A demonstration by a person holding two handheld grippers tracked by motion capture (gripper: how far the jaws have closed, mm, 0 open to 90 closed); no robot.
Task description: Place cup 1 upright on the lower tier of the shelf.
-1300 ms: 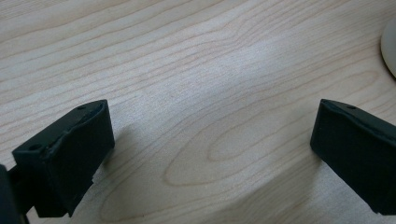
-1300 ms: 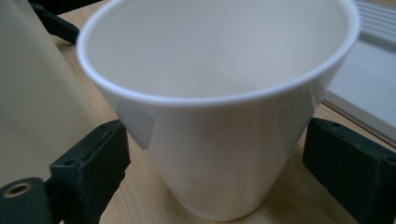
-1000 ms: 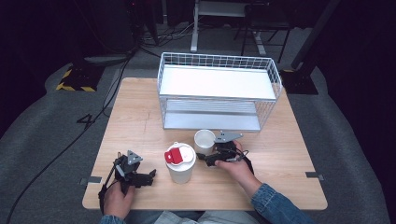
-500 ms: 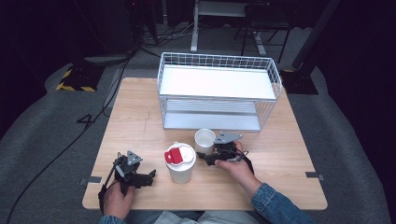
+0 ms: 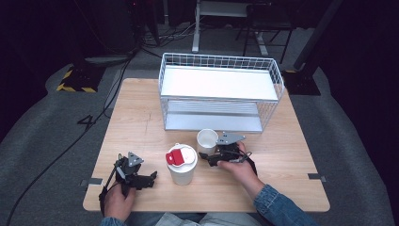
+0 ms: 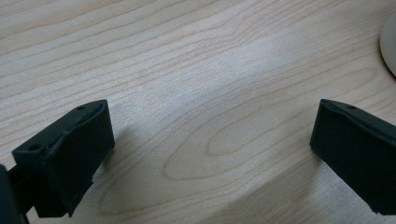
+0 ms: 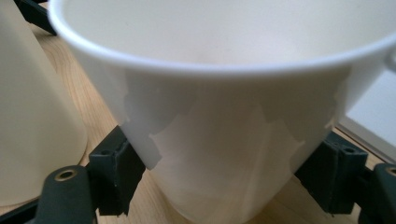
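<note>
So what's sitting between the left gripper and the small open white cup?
In the high view, the larger lidded cup with a red tab stands between the left gripper and the small cup.

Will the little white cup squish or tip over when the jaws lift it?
The small white cup looks thin-walled and empty, so it is probably light and may dent if squeezed hard. It narrows toward the bottom, so it might slide down between the right gripper jaws. Its smooth wall could be a bit slippery.

White wire rack (image 5: 221, 89) on wooden table (image 5: 136, 117), lidded cup (image 5: 181, 165)
</note>
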